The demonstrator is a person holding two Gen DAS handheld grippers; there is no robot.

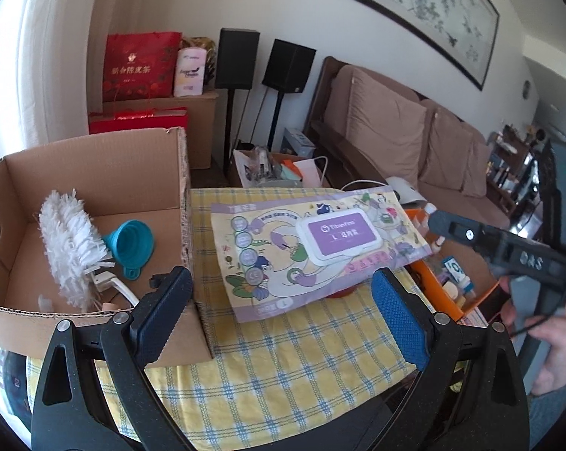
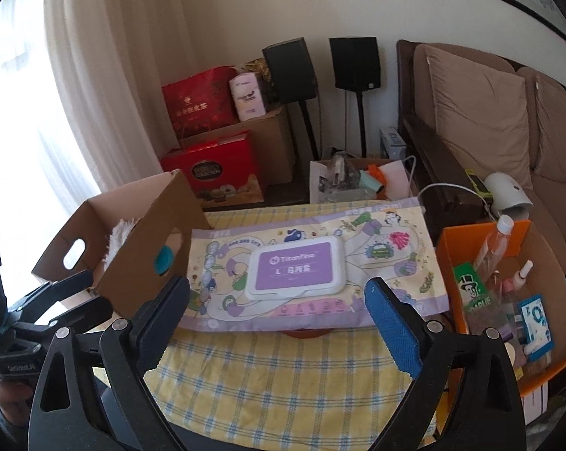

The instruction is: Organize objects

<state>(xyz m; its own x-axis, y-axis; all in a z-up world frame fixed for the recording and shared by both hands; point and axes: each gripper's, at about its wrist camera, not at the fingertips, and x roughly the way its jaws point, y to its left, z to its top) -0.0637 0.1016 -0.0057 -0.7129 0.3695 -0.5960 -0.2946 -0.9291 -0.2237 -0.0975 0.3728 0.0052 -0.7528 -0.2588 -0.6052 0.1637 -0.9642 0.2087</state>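
Note:
A large flat pack of wipes [image 1: 320,240] [image 2: 301,267] with a purple-and-white lid lies on the yellow checked tablecloth [image 1: 283,357], its near edge propped on something red. My left gripper [image 1: 283,300] is open, just short of the pack's near edge, with nothing between its blue pads. My right gripper [image 2: 279,312] is also open and empty before the same edge. To the left stands an open cardboard box [image 1: 95,173] [image 2: 132,248] holding a white duster [image 1: 68,240] and a teal funnel [image 1: 132,242].
An orange-rimmed box [image 2: 471,236] [image 1: 433,285] at the right holds bottles and small packets. Beyond the table are a brown sofa [image 1: 395,131], two black speakers [image 2: 354,64], red gift bags [image 1: 140,64] and a curtain. A finger [image 1: 467,233] of the right gripper crosses the left wrist view.

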